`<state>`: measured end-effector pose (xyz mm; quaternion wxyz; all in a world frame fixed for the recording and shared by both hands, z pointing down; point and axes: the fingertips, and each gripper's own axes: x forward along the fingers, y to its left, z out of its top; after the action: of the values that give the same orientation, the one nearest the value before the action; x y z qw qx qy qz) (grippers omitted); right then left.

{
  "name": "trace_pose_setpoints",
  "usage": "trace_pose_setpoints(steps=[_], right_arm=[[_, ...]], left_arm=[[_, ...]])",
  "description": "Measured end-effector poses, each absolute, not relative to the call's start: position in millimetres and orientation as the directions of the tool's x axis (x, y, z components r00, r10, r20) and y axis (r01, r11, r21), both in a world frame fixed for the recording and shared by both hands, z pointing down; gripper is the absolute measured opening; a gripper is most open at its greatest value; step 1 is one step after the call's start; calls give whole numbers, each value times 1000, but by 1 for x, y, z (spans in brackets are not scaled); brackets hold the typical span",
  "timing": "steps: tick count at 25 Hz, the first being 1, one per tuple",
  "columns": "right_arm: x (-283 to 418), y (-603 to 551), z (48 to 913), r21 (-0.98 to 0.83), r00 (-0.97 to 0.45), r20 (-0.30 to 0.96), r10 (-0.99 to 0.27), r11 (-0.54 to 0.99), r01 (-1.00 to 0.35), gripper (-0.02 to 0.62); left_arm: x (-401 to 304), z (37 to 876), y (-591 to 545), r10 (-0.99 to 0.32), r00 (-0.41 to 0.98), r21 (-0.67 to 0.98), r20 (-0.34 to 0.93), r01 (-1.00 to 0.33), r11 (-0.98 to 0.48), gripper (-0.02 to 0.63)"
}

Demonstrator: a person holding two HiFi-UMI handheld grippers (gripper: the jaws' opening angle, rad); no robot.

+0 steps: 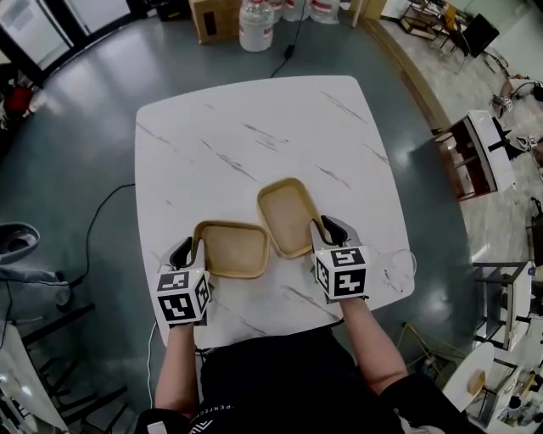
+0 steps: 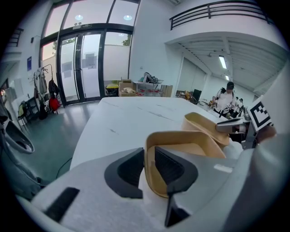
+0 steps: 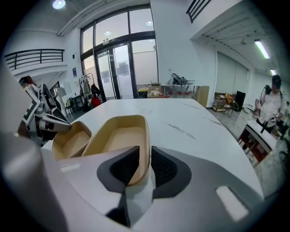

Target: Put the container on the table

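Two tan shallow containers sit side by side over the near part of the white marble table (image 1: 254, 127). My left gripper (image 1: 192, 253) is shut on the left rim of the left container (image 1: 233, 247); in the left gripper view, my left gripper (image 2: 149, 166) pinches that container's (image 2: 190, 142) wall between its jaws. My right gripper (image 1: 327, 233) is shut on the right rim of the right container (image 1: 287, 216), which lies angled. In the right gripper view, my right gripper (image 3: 146, 165) clamps that container's (image 3: 118, 136) rim. I cannot tell whether the containers rest on the table.
A clear, thin object (image 1: 399, 267) lies near the table's right front corner. On the floor beyond the table stand large water bottles (image 1: 256, 25) and a cardboard box (image 1: 214, 19). A white shelf unit (image 1: 484, 153) stands to the right. A person (image 3: 272, 97) is in the background.
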<state>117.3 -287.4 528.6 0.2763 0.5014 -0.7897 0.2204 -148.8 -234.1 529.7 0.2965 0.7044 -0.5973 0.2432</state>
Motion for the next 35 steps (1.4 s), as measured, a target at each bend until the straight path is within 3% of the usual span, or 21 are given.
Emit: trace_pose_setpoints(steps=[11,19,26,35], right_arm=[[121,-263,503,-30,-335,621,-709,406,-913,67],[122,-245,480,-11,-334,573,-748,401,-916,57],[111,-227,460,-24,-376,534,-758,431,-902,0],[91,-200,457,-74,-432,529,-730,468,-881,-2]], left_arm=[[-146,498,-218,-755,187,129,629,-982,-137,73],[-136,475,-207,-796,221,122,564,-975,-185,1],[-114,466,-196,-785,294,140,545,-955,-260,-3],[-95,464,-180,-764,356,156,538,-933,-325,-3]])
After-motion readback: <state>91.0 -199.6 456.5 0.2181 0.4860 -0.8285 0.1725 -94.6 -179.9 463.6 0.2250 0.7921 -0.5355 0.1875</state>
